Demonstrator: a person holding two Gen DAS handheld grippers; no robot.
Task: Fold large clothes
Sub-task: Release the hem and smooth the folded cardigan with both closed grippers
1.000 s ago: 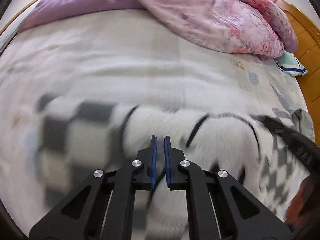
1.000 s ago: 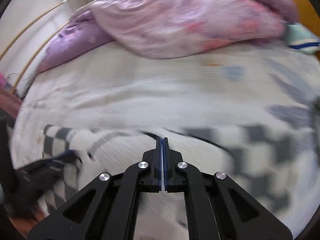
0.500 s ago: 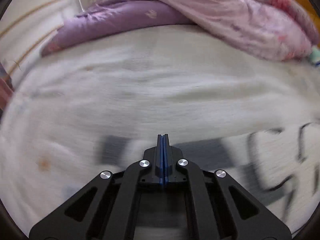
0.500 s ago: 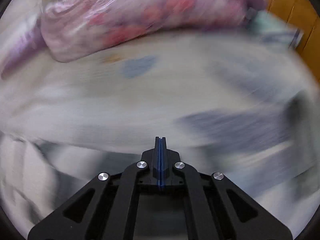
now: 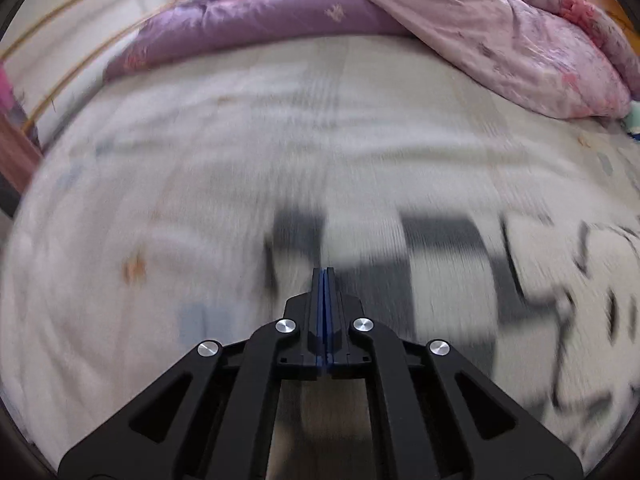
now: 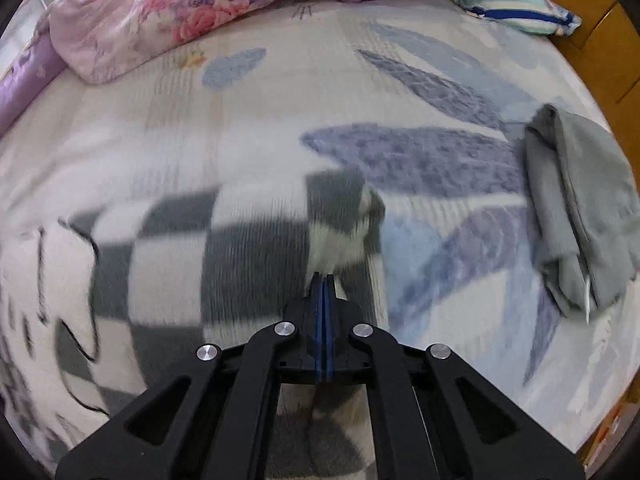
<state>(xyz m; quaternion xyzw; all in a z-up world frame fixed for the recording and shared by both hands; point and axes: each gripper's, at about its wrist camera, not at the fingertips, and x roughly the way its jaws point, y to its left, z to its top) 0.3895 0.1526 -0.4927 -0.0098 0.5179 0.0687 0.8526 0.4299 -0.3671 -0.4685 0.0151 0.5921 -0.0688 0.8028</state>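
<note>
A large fleece garment (image 6: 168,256) with grey and white checks and a white middle lies spread on the bed. It shows blurred in the left wrist view (image 5: 440,264). My right gripper (image 6: 322,278) is shut on a fold of the checked garment at its right end. My left gripper (image 5: 324,271) has its jaws pressed together over the garment's left end; blur hides whether cloth is pinched between them.
A folded grey garment (image 6: 576,208) lies on the bed sheet (image 6: 420,80) to the right. A pink floral quilt (image 5: 500,28) and a purple quilt (image 5: 256,20) are piled at the far side. A blue-striped pillow (image 6: 516,4) and a wooden headboard (image 6: 592,28) are far right.
Both grippers have swung apart, the left to the garment's left end and the right to its right end. The left gripper's jaws closed from a slight gap.
</note>
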